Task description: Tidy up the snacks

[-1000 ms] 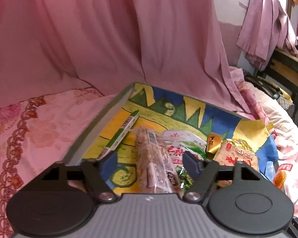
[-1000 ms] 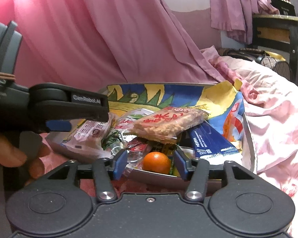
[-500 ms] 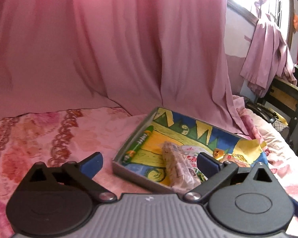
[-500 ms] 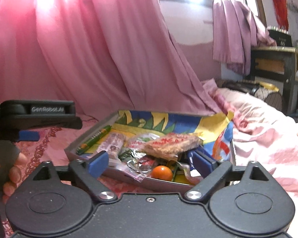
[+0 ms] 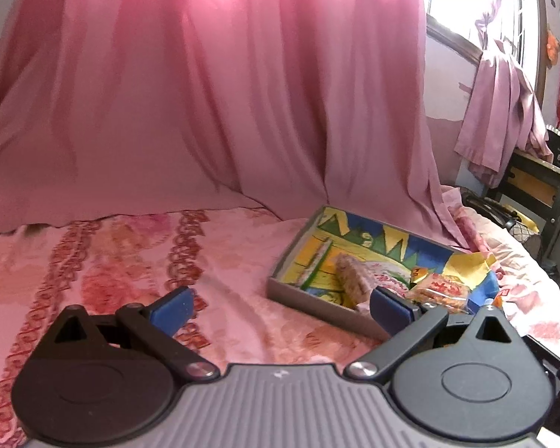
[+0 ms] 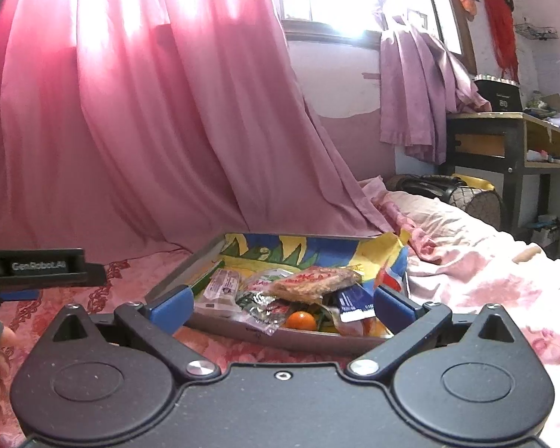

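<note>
Both grippers, left (image 5: 280, 308) and right (image 6: 282, 304), stood wide-jawed and empty, right jaws opening, near the tray (image 6: 280, 336) where the snacks (image 6: 313, 283) apparently already lay gathered.

A pink floral bedspread (image 5: 104, 261) covers the bed. A pink curtain (image 6: 149, 112) drapes down onto its far edge. Beyond the right edge stands a wooden desk (image 6: 504, 138), with a lilac cloth (image 6: 418, 93) hanging beside it.

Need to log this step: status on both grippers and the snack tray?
Left gripper open, empty. Right gripper opening, nothing between pads. Snacks piled in tray on bed. Nothing in the way.
</note>
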Demonstrator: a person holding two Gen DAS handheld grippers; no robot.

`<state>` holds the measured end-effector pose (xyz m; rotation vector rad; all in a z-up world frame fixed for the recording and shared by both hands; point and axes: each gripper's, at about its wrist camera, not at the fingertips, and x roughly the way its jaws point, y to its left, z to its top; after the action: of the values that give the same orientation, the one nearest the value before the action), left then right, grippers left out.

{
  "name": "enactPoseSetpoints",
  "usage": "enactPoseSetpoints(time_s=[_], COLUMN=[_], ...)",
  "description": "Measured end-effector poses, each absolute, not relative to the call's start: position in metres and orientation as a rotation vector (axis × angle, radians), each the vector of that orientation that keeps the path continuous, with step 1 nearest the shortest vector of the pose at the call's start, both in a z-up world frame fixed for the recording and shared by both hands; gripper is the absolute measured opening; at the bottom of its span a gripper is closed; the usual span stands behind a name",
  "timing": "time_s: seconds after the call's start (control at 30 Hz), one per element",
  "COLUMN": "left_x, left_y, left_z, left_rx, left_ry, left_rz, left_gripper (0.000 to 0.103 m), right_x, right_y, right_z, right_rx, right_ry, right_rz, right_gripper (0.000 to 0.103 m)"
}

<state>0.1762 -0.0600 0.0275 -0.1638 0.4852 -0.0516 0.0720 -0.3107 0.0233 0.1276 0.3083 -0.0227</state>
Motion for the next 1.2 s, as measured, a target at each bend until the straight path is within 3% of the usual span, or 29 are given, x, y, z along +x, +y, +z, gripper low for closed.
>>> enactPoseSetpoints(time_s=[0.67, 1.2], left_x=[0.081, 0.060], left_y=[-0.026, -0.017], left_z=[0.020, 0.010], left_rx=[-0.129, -0.133], left_ry=[0.475, 0.497], left_rz=[-0.071, -0.069], left_gripper=[0.103, 0.103], right_x=[-0.012, -0.037], right_y=[-0.285, -0.274], right_z=[0.029, 0.023], right_rx=[0.187, 0.179], right_ry=[0.304, 0.352], right_rz=[-0.044, -0.063], right_gripper=[0.102, 0.102])
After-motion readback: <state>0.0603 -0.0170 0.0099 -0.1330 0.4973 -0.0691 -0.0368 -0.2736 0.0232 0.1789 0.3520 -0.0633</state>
